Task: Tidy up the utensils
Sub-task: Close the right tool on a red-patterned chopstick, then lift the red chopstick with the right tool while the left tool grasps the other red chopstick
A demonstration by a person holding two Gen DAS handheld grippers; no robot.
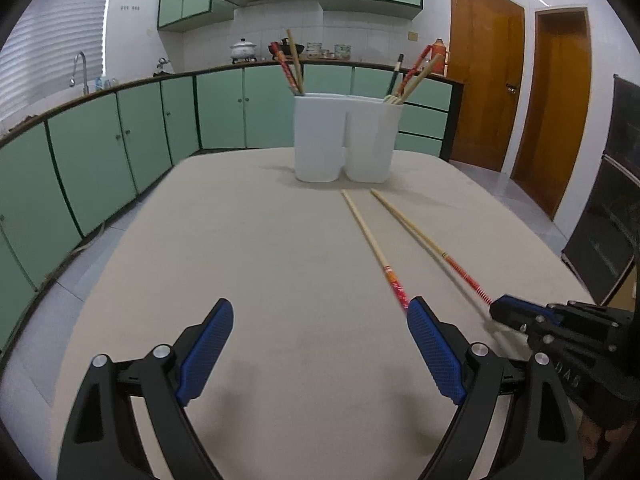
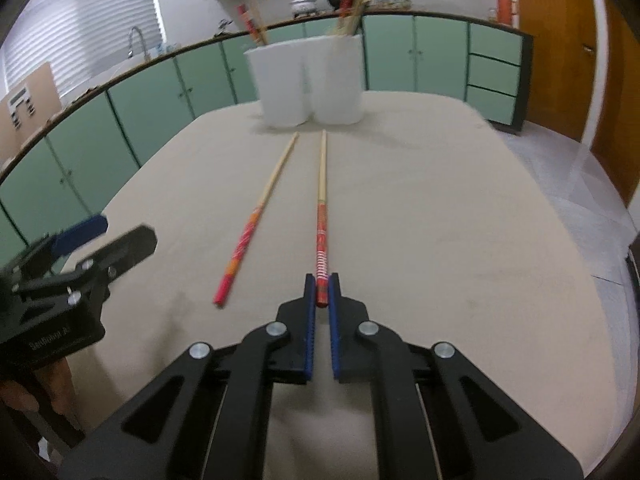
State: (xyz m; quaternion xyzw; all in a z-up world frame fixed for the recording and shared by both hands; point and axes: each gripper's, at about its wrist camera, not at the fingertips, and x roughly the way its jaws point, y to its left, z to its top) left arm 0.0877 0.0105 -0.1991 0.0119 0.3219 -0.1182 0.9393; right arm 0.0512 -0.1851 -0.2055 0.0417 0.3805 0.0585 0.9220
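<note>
A white two-compartment holder (image 1: 347, 138) stands at the table's far middle with chopsticks upright in both compartments; it also shows in the right wrist view (image 2: 308, 80). Two bamboo chopsticks with red ends lie on the table before it. My right gripper (image 2: 322, 286) is shut on the red end of the right chopstick (image 2: 322, 196), which still lies along the table. The left chopstick (image 2: 260, 216) lies free beside it. My left gripper (image 1: 320, 312) is open and empty, low over the table, its right finger (image 1: 434, 350) beside the left chopstick's (image 1: 368, 240) red end.
The beige table (image 1: 240, 240) extends to the left and front. Green cabinets and a counter with pots run behind it. Wooden doors (image 1: 484, 72) stand at the right. The right gripper shows in the left wrist view (image 1: 520, 316).
</note>
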